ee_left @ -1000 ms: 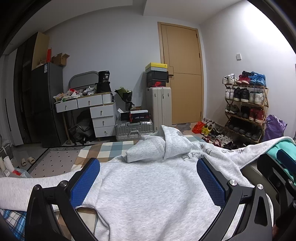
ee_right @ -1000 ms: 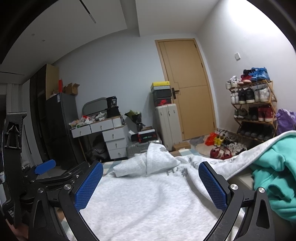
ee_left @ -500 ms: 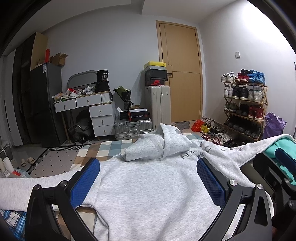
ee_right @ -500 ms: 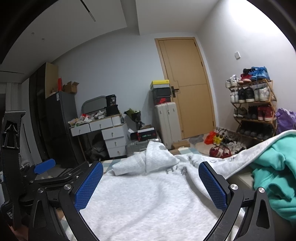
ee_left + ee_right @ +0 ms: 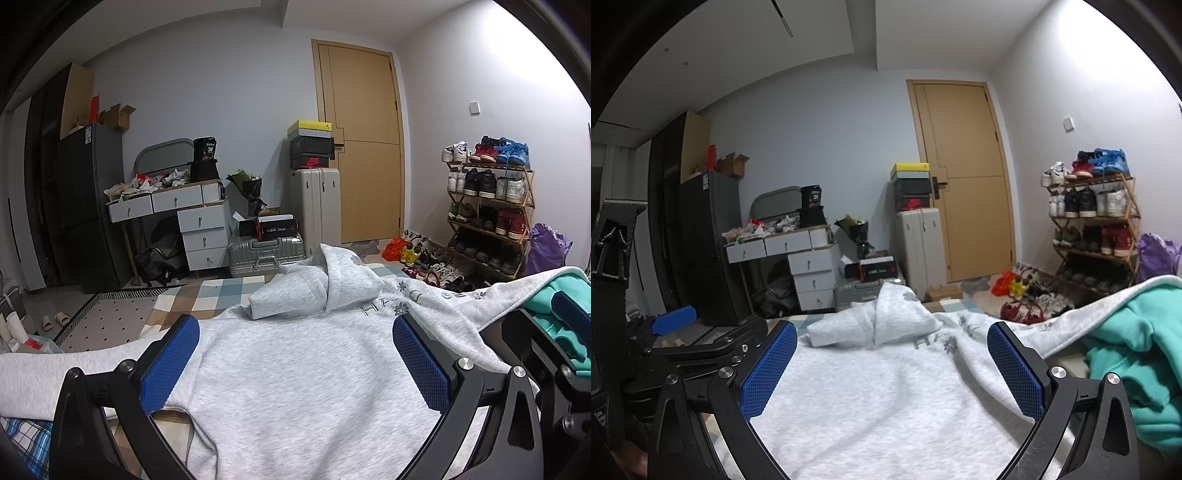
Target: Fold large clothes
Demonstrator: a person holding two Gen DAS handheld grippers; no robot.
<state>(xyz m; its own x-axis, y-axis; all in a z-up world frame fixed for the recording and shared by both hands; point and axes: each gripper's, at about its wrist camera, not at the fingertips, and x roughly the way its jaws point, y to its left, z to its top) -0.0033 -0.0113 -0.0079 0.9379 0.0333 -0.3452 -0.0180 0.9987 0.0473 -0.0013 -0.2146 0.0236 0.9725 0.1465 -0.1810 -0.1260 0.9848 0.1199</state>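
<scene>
Hovering with both the left tool (image 5: 295, 354) and right tool (image 5: 892, 363) spread wide and gripping nothing, you are facing a soft, floppy, bulky grey hoodie (image 5: 314, 369) lying flat directly beneath and ahead, likely best pinched at its hem corners or shoulders.

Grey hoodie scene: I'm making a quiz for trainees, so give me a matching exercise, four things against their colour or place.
Things:
1. hoodie
2. garment to the right of the hoodie
3. shoebox on top of the stack on the upright suitcase
4. shoe rack

Colour or place:
a. teal
b. against the right wall
c. light grey, spread flat under both tools
d. yellow lid

Pairs: 1-c, 2-a, 3-d, 4-b
</scene>
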